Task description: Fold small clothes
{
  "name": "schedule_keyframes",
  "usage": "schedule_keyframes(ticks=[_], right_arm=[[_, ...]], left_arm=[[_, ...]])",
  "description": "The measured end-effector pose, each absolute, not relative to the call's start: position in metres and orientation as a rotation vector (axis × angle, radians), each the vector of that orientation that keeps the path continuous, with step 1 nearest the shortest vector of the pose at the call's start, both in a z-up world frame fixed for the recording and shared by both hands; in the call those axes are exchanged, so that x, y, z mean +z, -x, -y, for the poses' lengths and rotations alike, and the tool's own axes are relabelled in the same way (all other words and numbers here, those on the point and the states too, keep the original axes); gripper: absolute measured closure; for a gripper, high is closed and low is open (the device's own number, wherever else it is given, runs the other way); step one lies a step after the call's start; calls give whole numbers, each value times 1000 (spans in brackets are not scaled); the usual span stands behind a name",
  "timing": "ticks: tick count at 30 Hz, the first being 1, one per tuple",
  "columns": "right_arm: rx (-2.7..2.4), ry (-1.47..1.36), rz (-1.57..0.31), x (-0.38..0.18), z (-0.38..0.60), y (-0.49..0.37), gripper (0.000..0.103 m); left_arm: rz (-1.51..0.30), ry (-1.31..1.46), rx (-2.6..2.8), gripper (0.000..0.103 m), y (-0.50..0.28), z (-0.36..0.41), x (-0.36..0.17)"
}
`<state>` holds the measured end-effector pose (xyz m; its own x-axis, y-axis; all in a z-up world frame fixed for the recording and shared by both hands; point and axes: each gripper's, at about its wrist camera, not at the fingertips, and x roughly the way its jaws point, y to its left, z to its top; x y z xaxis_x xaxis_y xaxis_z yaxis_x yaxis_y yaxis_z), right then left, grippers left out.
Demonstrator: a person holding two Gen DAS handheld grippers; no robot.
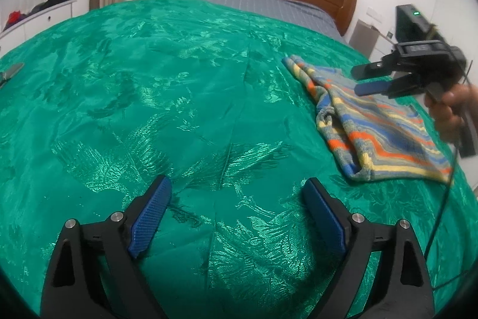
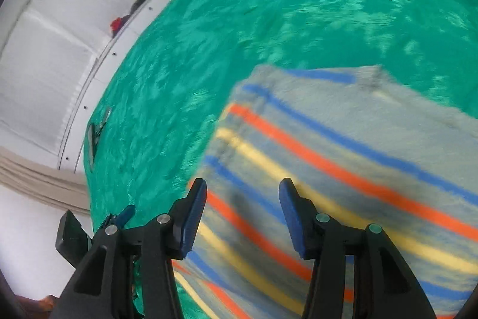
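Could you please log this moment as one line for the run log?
left gripper open, over bedspread | right gripper open, above striped garment | nothing gripped

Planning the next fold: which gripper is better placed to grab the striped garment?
Right. The right gripper hangs open over the striped garment; the left gripper, also open, is over bare bedspread.

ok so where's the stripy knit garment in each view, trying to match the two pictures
Left wrist view: the stripy knit garment lies at right on the green bedspread, under the right claw.
Right wrist view: it fills the lower right, just beyond the open right claw.
Shared landmark: the white cabinet with dark and red clothes on top, at upper left in both.
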<state>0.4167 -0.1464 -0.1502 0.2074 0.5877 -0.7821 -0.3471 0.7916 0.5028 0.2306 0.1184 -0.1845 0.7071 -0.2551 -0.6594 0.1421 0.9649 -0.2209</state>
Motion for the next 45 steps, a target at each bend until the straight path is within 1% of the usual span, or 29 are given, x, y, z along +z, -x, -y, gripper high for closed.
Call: schedule_keyframes(ticks=[4, 7, 9, 12, 19, 23, 27, 31, 34, 37, 40, 41, 43, 44, 45], right_arm=[[745, -106, -1126, -127, 140, -353, 51], [743, 21, -1063, -106, 163, -293, 44], [721, 78, -1026, -98, 187, -259, 36], [652, 119, -977, -89, 226, -202, 32], [404, 55, -893, -80, 311, -117, 30], [285, 25, -833, -82, 335, -102, 29], [235, -53, -802, -91, 356, -98, 29], [198, -97, -762, -95, 370, -96, 29], [172, -148, -720, -94, 385, -85, 29], [142, -179, -717, -100, 400, -73, 29], [122, -183, -737, -108, 415, -71, 29], [123, -180, -741, -109, 419, -73, 29], [134, -169, -743, -107, 431, -85, 29], [143, -165, -741, -107, 436, -91, 29], [154, -164, -746, -106, 443, -103, 29]], left_arm=[[-758, 152, -227, 9, -232, -117, -185], [-761, 144, -223, 9, -232, -115, -185], [-762, 140, -220, 8, -232, -114, -185], [-764, 129, -213, 8, -231, -112, -186], [-777, 76, -154, 7, -227, -105, -184], [-795, 22, -78, 7, -221, -93, -172], [-763, 5, -123, 7, -207, -65, -147], [-706, -109, -245, 7, -198, 5, -116], [-685, -218, -358, 7, -196, 69, -110], [-701, -347, -496, 7, -192, 150, -123], [-701, -507, -623, 7, -184, 236, -148], [-703, -539, -646, 8, -182, 254, -154], [-696, -635, -659, 15, -181, 296, -170], [-683, -664, -651, 30, -180, 310, -176], [-673, -668, -649, 66, -180, 317, -178]])
